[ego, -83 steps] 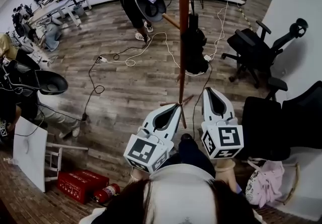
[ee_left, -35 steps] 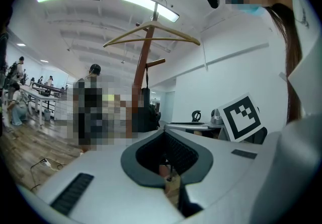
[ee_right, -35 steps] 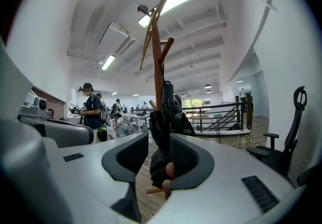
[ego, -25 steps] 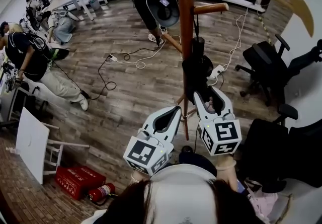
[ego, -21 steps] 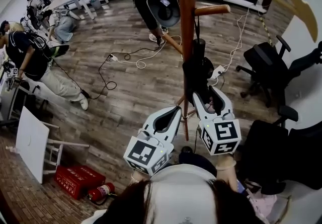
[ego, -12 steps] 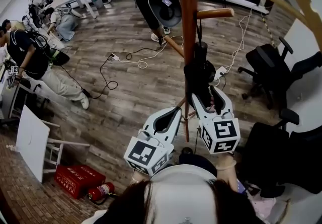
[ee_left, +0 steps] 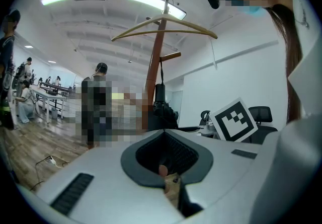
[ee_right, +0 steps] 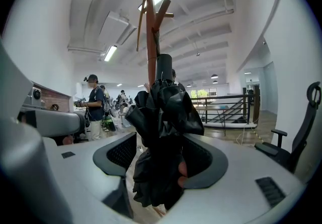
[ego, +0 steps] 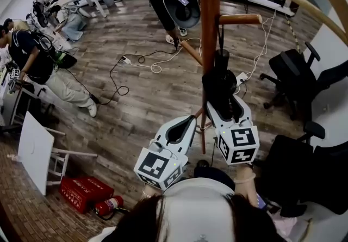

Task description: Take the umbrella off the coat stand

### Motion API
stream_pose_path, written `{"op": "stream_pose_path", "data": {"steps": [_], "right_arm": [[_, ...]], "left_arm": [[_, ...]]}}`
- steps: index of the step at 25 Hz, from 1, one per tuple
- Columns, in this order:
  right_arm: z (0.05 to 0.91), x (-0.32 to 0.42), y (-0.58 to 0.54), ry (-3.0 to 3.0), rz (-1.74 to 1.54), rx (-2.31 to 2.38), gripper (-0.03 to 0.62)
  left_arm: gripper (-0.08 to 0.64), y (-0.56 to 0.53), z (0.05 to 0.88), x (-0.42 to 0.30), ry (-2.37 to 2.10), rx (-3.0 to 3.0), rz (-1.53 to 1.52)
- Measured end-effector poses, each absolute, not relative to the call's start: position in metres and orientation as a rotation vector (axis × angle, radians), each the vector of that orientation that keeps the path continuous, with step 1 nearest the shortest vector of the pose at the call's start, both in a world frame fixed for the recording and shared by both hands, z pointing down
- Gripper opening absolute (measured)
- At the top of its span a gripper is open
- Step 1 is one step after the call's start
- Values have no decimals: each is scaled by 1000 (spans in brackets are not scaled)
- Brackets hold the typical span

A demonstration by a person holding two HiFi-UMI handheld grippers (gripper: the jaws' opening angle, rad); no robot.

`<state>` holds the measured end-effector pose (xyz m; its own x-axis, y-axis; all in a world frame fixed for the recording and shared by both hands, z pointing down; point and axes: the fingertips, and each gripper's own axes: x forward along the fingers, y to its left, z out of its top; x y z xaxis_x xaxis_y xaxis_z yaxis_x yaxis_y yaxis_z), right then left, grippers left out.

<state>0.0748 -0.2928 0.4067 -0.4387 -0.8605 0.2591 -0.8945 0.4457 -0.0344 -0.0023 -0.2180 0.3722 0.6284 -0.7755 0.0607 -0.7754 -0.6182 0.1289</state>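
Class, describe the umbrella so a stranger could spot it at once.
Find the tall brown wooden coat stand. From its side peg hangs a folded black fabric umbrella, held by the right gripper. Nothing else on the stand is black.

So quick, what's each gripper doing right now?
Left gripper: closed, empty.
Right gripper: closed on the umbrella.

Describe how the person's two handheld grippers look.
They match: the left claw and right claw have pale grey moulded shells with dark ribbed pads inside. Each carries a cube of black-and-white square markers at its rear. No cables show on them.
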Motion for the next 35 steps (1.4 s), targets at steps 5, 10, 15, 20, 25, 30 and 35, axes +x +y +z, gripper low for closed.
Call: {"op": "stream_pose_path", "data": {"steps": [5, 10, 15, 20, 25, 30, 35], "right_arm": [[416, 77, -300, -2462, 269, 1523, 288], [421, 73, -308, -2439, 273, 1509, 295], [425, 69, -315, -2438, 288, 1488, 295], [428, 68, -318, -2440, 295, 1481, 295], [429, 70, -323, -2420, 277, 1508, 291], [427, 72, -326, -2443, 265, 1525, 276], [427, 71, -324, -2452, 254, 1537, 267]], "left_arm": [[9, -224, 376, -1, -1295, 2701, 6], [9, -230, 377, -6, -1305, 2688, 0], [9, -238, 378, -9, -1310, 2680, 4], [9, -241, 381, -10, -1316, 2668, 4], [9, -244, 383, -10, -1314, 2664, 15], [9, -245, 381, -12, -1328, 2661, 13], [9, -243, 381, -13, -1334, 2663, 14]]}}
